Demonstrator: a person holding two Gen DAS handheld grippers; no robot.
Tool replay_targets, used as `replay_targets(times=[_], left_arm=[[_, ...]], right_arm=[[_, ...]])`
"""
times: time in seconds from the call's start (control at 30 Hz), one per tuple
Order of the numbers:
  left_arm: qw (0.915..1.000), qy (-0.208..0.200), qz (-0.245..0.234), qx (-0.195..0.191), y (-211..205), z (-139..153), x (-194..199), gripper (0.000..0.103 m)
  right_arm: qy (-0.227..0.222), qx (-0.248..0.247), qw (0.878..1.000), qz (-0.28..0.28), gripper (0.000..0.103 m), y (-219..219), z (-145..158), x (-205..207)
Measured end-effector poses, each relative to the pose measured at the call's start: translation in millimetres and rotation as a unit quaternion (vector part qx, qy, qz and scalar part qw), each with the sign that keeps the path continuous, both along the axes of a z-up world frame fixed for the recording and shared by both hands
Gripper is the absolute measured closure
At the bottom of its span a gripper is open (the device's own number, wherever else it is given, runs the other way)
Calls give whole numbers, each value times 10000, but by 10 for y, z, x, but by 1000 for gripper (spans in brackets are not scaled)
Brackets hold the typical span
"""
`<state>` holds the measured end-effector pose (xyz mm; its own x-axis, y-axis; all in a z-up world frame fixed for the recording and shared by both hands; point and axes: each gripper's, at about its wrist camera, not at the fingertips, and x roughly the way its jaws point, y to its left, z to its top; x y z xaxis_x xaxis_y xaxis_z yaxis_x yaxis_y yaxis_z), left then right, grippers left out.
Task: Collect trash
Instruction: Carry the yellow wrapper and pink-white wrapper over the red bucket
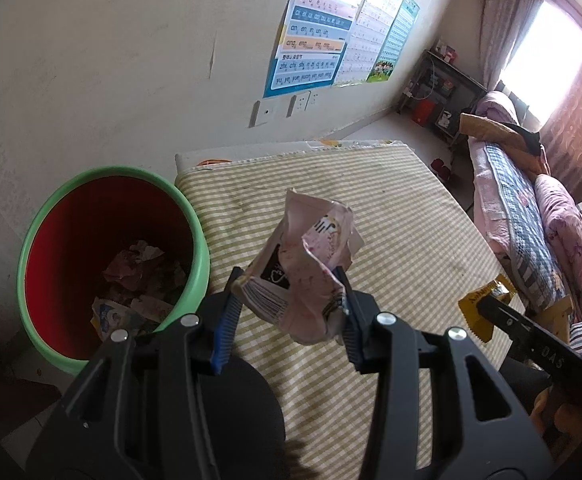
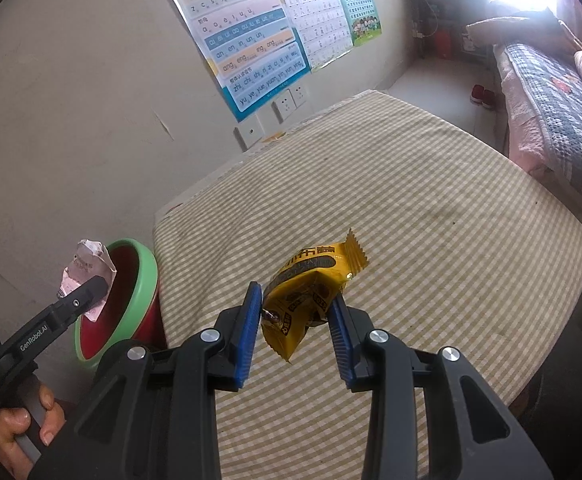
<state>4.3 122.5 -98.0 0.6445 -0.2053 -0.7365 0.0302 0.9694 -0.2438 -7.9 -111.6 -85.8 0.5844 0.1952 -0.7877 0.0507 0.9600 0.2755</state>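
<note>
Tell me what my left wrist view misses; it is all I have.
Observer: The right gripper is shut on the yellow wrapper, whose front shows dark lettering.
Operator: Report the left side.
Observer: The person's left hand shows, wrapped around the handle.
Operator: Check the pink wrapper against the bin.
Observer: From the right wrist view, the pink wrapper in the left gripper overlaps the bin rim; height above it is unclear.

The round green bin with the red inside [image 1: 111, 256] stands open on top, just left of the checked yellow cloth table [image 1: 391, 216]. Crumpled papers [image 1: 139, 276] lie low inside it.
</note>
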Motion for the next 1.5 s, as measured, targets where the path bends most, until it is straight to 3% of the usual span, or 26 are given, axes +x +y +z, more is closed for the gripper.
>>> replay_targets(times=[0.43,1.5], left_arm=[[9999,-16,116,23,174,9,-1,61],[9979,54,638,-7,733,-88,46,60]], right_arm=[[-47,14,10000,67,69,132,72,-105],[68,-129,9939,1094,69,1004,71,96]])
